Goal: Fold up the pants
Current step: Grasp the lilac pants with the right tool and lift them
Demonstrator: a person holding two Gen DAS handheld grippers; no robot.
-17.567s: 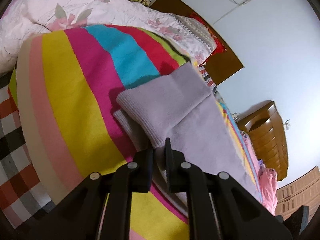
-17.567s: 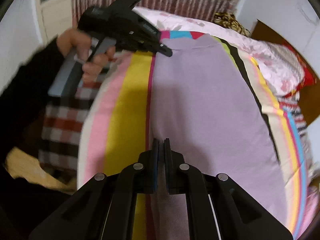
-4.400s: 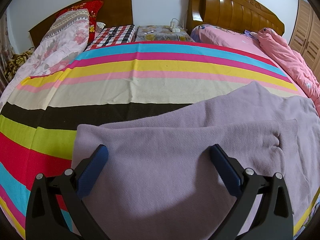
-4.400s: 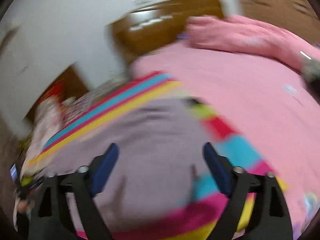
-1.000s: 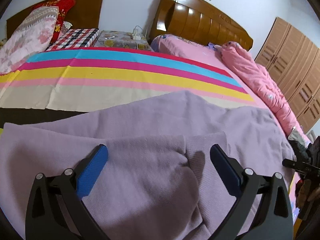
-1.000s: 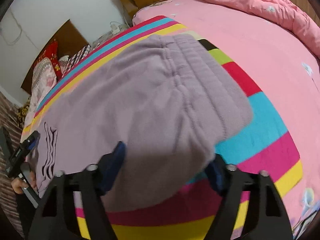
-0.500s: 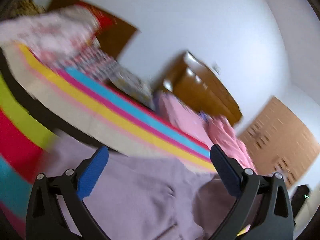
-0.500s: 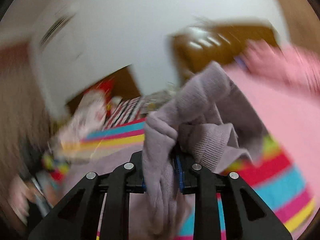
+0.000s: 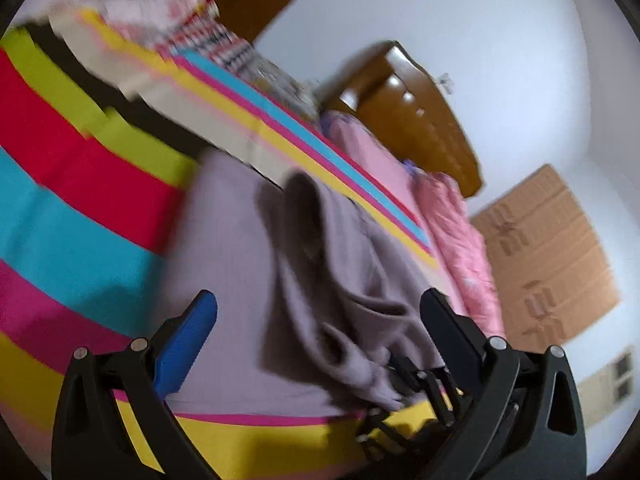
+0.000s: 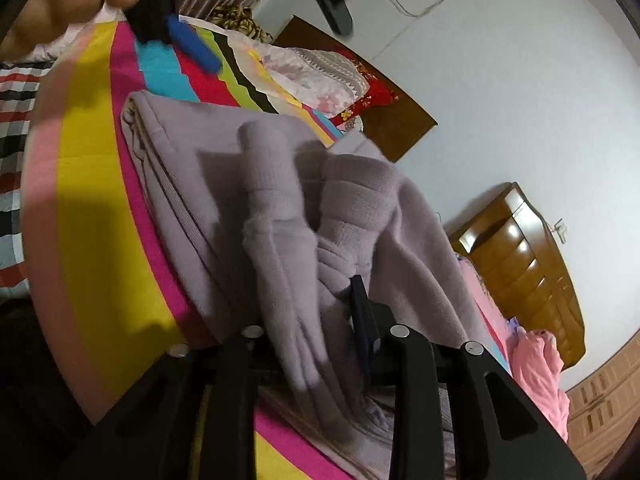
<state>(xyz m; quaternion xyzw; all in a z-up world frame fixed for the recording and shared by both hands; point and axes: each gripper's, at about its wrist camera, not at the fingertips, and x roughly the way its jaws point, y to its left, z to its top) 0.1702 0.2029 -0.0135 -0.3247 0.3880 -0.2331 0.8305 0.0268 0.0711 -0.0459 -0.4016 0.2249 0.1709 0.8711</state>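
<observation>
Right wrist view: right gripper (image 10: 320, 320) clamped on a bunched fold of the lilac pants (image 10: 280, 184), cloth draped over the left finger and hiding it. Pants lying on the striped bedspread (image 10: 92, 160), partly folded, one thick layered edge along the yellow and magenta stripes, the gripped part lifted above the rest. At the top left, the left gripper (image 10: 188, 36) with its blue pad, held in a hand (image 10: 52, 4), above the bedspread and apart from the pants.

Left wrist view: left gripper (image 9: 316, 312) with fingers wide apart, holding nothing, looking down over the pants (image 9: 248, 264). Right gripper (image 9: 416, 376) low in the frame, at the crumpled end of the cloth.

For doing this fold well, probably: carry the gripped end across in one smooth arc, keep it high enough so the cloth does not drag, lay it edge on edge over the flat part, and release only once the layers are aligned. Better also to use the free left gripper for pinning or smoothing the flat part, since the knit looks soft and likely to bunch.

Hard to make out: left view blurred by motion, so edges of the pants unclear there. Impossible to tell how many layers sit between the right fingers, or whether waistband or leg end is gripped. Near end of the pants cut off behind the gripper body. Wooden headboard (image 10: 524, 252) and pink quilt (image 10: 536, 364) only at the frame edge.
</observation>
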